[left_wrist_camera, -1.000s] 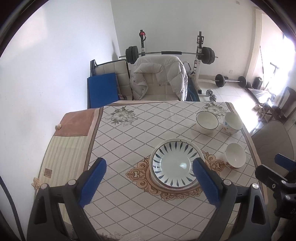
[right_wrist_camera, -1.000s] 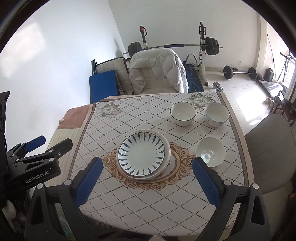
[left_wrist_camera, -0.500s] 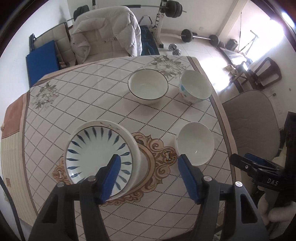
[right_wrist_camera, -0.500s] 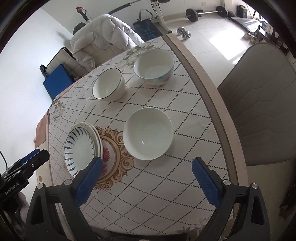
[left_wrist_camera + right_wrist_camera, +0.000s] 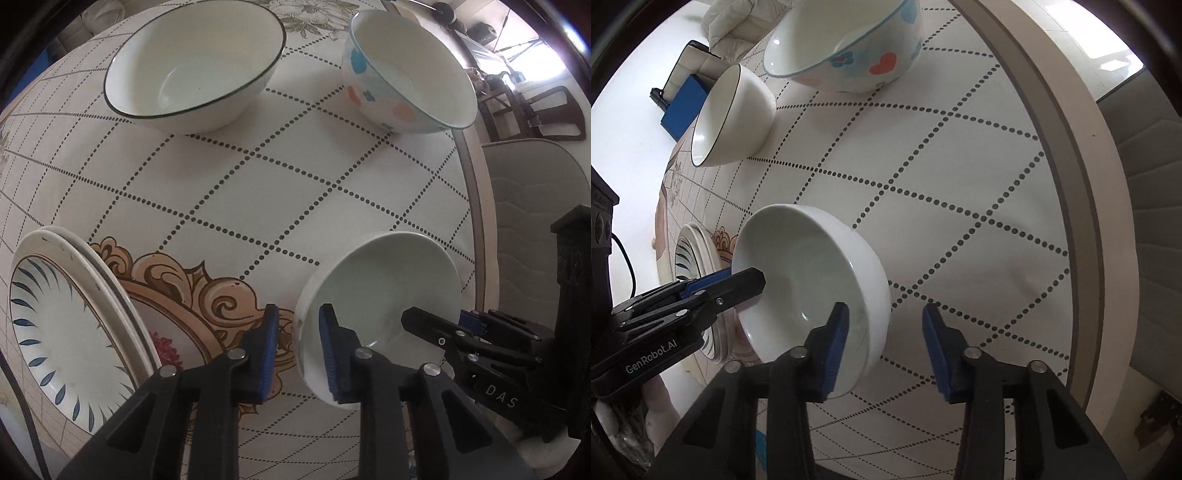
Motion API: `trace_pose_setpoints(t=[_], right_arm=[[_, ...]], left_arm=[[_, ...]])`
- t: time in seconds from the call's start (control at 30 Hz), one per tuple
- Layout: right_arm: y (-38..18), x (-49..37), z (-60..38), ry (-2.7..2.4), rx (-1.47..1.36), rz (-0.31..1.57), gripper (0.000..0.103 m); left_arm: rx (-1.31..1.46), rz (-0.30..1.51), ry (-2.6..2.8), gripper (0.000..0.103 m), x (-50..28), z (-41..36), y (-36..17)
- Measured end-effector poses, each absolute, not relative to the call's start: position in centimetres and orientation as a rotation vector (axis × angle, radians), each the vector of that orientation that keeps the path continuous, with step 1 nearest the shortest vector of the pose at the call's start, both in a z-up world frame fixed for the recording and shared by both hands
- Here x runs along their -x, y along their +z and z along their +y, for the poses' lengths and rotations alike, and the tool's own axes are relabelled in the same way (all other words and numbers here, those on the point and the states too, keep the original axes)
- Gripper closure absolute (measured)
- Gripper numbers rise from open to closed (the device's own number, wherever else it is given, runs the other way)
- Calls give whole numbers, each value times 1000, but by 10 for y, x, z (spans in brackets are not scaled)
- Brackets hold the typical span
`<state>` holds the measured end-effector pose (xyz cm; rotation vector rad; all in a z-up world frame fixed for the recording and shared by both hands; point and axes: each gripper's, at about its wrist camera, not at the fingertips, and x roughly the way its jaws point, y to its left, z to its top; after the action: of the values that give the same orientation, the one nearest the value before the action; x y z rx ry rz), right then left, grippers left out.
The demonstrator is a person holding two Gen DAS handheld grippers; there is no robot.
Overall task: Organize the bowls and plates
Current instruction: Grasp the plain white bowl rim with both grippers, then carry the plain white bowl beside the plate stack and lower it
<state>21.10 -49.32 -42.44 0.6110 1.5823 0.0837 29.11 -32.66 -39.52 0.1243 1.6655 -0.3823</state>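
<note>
Both dropped from above the bench (image 5: 1071, 155) onto the white bowl (image 5: 380, 280), jaws just closing. Left hand-held gripper (image 5: 298, 347) straddles its plate-side rim, nearly together; can't tell if the pads bite yet. Right hand-held gripper (image 5: 884, 350) straddles the opposite rim, outer pad still clear of the wall. Reads as a two-handed pickup starting, bowl still on the bench. Room: plates (image 5: 74, 325) just beside left gripper, bench edge and chair (image 5: 535, 206) near on the right. Open cloth ahead up to rimmed bowl (image 5: 192, 66) and spotted bowl (image 5: 406, 74).

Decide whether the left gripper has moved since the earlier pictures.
Yes. The left gripper has come down and rightward, off the blue-patterned plate to the plain white bowl, its jaws closing across the rim.
</note>
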Motion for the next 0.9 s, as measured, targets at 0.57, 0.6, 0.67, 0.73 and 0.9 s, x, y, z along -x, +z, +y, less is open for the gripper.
trace_pose_setpoints(t=[0.57,0.6,0.67,0.73,0.9], right_arm=[[-409,-253,-465,162,-556,1586,90],[-407,-256,-462,168,-551,1585,90],[-403,-263,-458,178,-532,1580,90],[-401,-270,-453,188,-520,1578,90],[-400,-284,-447,209,-488,1594,90]], left_arm=[[-98,1636,-304,92,-292,-303,-373],[-92,1632,-296,92,-291,-296,-372],[-90,1629,-283,92,-290,-289,-371],[-83,1631,-271,92,-294,-281,-369],[-69,1656,-250,92,-291,-270,-377]])
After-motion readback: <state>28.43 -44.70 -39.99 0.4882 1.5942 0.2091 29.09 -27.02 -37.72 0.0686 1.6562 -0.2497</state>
